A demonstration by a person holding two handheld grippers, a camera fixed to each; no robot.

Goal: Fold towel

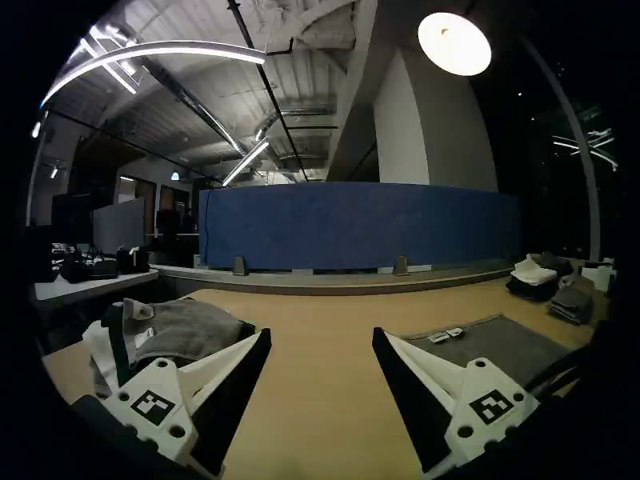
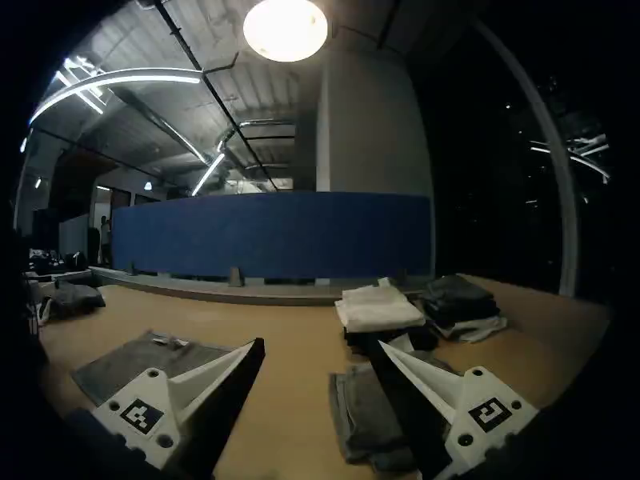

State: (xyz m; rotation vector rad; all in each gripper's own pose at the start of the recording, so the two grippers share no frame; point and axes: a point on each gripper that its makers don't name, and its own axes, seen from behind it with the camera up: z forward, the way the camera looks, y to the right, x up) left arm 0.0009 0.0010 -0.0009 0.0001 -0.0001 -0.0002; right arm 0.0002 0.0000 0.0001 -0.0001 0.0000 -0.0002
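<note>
Two white fingers of the left gripper [image 1: 322,332] point forward, level and low over the wooden table [image 1: 320,400], spread wide with nothing between them. Beyond the table's far edge a blue partition [image 1: 352,224] runs across the room, and a round lamp [image 1: 454,42] glows at 1 o'clock under a ceiling of pipes and light strips. The grey towel [image 1: 496,344] lies flat at 4 o'clock, just behind the right-hand finger and apart from it. A loose heap of towels [image 1: 176,328] sits at 8 o'clock, and folded stacks [image 1: 552,284] stand far off at 3 o'clock

In the right gripper view, the right gripper [image 2: 316,344] is also level and wide open, gripping nothing, above the table [image 2: 296,400]. The blue partition [image 2: 272,232] fills the middle and the round lamp [image 2: 286,28] hangs at 12 o'clock. The grey towel [image 2: 144,356] lies flat at 8 o'clock, behind the left-hand finger. A folded grey towel [image 2: 368,408] lies at 5 o'clock, partly under the other finger; whether they touch I cannot tell. The folded stacks [image 2: 416,308] stand at 3 o'clock
</note>
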